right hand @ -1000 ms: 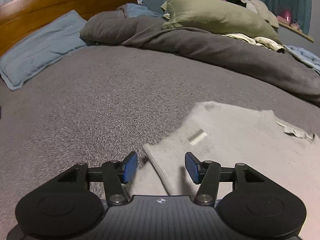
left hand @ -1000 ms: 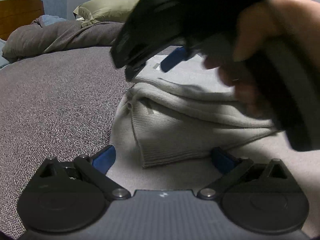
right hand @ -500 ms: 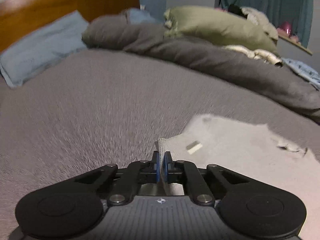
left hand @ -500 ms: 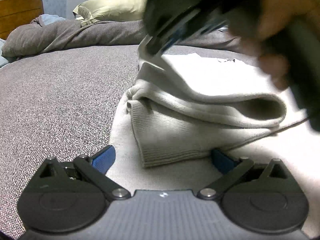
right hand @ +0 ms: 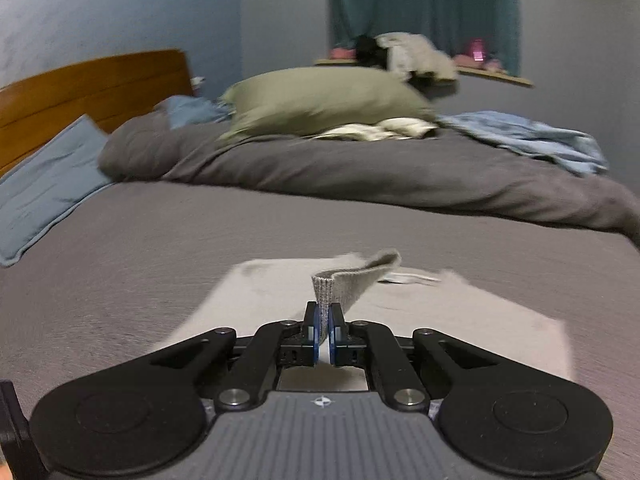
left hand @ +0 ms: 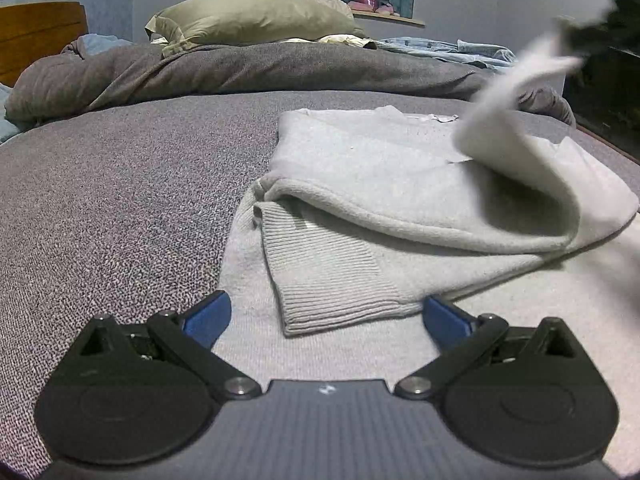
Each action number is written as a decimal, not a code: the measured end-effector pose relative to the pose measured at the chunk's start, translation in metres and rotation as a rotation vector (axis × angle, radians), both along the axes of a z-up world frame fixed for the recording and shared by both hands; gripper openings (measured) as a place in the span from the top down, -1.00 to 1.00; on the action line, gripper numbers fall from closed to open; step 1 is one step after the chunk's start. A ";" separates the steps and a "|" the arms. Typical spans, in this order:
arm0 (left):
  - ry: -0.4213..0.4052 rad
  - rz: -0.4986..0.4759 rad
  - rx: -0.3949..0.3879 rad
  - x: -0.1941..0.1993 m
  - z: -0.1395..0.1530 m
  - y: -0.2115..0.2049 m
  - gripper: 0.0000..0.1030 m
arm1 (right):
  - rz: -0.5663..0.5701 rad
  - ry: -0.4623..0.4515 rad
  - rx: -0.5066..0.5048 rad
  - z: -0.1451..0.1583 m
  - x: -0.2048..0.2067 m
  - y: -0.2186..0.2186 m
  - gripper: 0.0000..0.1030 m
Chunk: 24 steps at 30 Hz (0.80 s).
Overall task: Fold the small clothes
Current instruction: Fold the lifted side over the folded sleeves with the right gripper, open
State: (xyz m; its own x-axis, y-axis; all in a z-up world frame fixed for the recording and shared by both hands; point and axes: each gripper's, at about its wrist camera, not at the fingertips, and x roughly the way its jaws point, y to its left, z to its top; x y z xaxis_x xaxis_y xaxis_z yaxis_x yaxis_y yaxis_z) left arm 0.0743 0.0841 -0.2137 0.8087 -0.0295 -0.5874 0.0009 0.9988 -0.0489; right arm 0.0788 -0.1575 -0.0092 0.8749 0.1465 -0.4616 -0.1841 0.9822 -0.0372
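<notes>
My right gripper [right hand: 324, 334] is clamped on the ribbed hem of the grey sweatshirt [left hand: 360, 168]; my left gripper [left hand: 326, 318] has fingers wide apart above the cuff [left hand: 340, 300].

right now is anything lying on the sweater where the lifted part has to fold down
Nothing visible does. The right gripper is shut on a ribbed edge of the grey sweater, and the sweater's flat top is bare apart from a small label.

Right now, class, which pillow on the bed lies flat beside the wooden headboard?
The blue pillow; the olive-green pillow sits propped atop the grey duvet.
</notes>
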 end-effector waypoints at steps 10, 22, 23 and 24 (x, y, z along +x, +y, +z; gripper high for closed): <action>-0.001 0.000 0.009 -0.002 0.000 -0.002 -0.99 | -0.219 0.083 0.032 -0.017 -0.075 -0.137 0.90; 0.002 0.000 0.029 0.000 -0.001 -0.004 -0.99 | -0.152 0.427 0.169 -0.090 -0.080 -0.180 0.24; 0.002 0.000 0.028 0.000 -0.001 -0.004 -0.99 | -0.163 0.416 0.181 -0.091 -0.080 -0.184 0.11; 0.002 0.000 0.028 0.000 -0.001 -0.004 -1.00 | -0.179 0.398 0.186 -0.090 -0.079 -0.186 -0.01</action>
